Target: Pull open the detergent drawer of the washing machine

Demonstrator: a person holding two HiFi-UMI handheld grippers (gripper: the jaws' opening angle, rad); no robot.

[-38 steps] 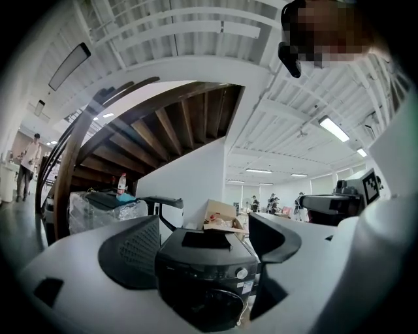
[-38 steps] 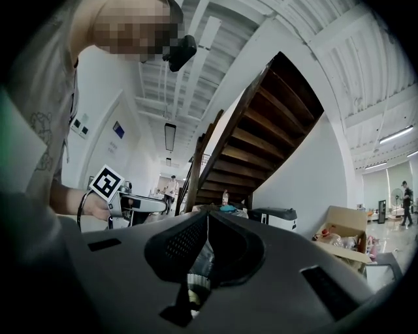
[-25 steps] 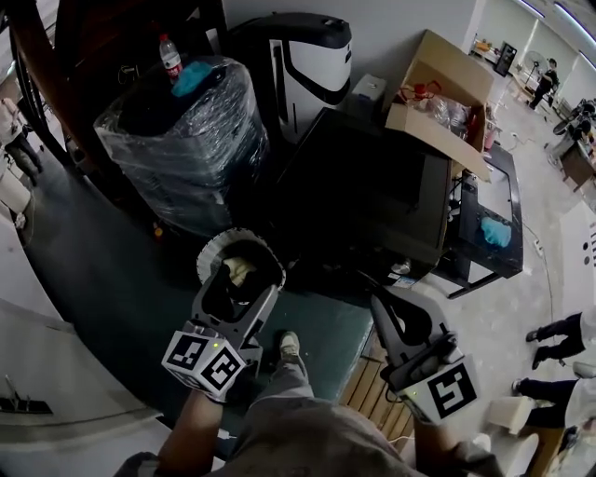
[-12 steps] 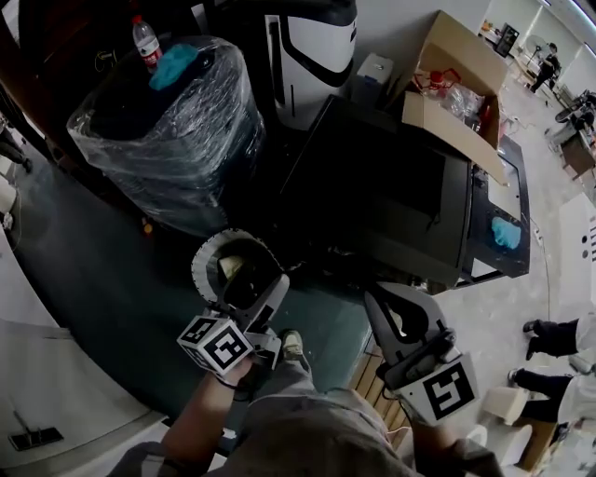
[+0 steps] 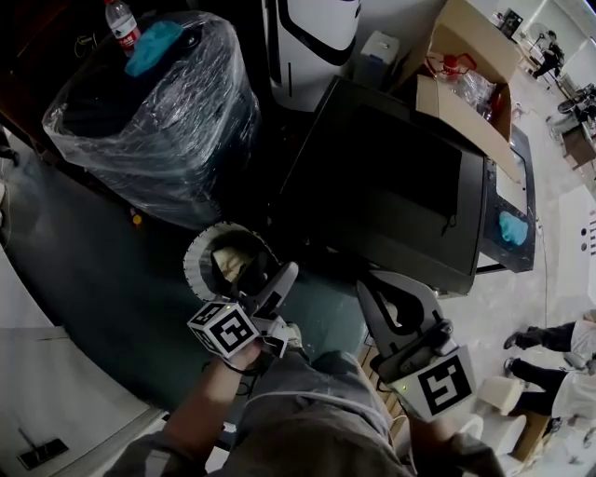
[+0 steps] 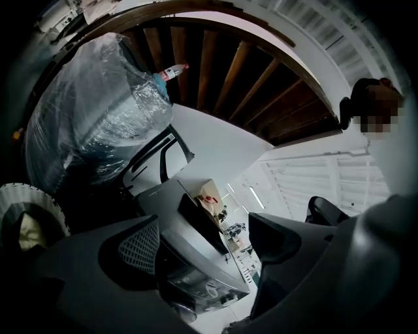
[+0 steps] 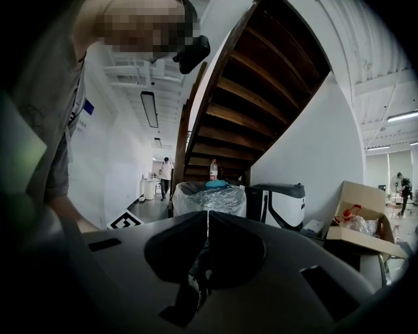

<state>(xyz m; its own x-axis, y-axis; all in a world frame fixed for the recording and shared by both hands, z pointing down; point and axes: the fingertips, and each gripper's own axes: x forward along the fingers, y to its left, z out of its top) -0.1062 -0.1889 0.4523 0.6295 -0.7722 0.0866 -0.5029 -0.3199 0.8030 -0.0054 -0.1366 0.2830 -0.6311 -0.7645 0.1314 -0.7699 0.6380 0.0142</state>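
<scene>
The washing machine (image 5: pixel 391 182) is a dark box seen from above in the head view; its front face and detergent drawer are hidden there. My left gripper (image 5: pixel 282 278) hovers just short of its near left corner, open and empty. In the left gripper view the open left gripper (image 6: pixel 206 242) frames the grey-topped machine (image 6: pixel 196 261) between its spread jaws, well apart from it. My right gripper (image 5: pixel 377 291) hangs by the machine's near edge. Seen in the right gripper view, the right gripper (image 7: pixel 208 225) has its jaws pressed together with nothing in them.
A bulky plastic-wrapped object (image 5: pixel 158 102) with a water bottle (image 5: pixel 121 23) on top stands left of the machine. A white ribbed bin (image 5: pixel 216 261) sits under my left gripper. An open cardboard box (image 5: pixel 466 56) rests on the machine's far right; a black-and-white appliance (image 5: pixel 317 23) stands behind.
The view has drawn nearer to the machine. My left gripper has turned on its side and shifted slightly right towards the machine's corner. The right gripper has barely moved.
</scene>
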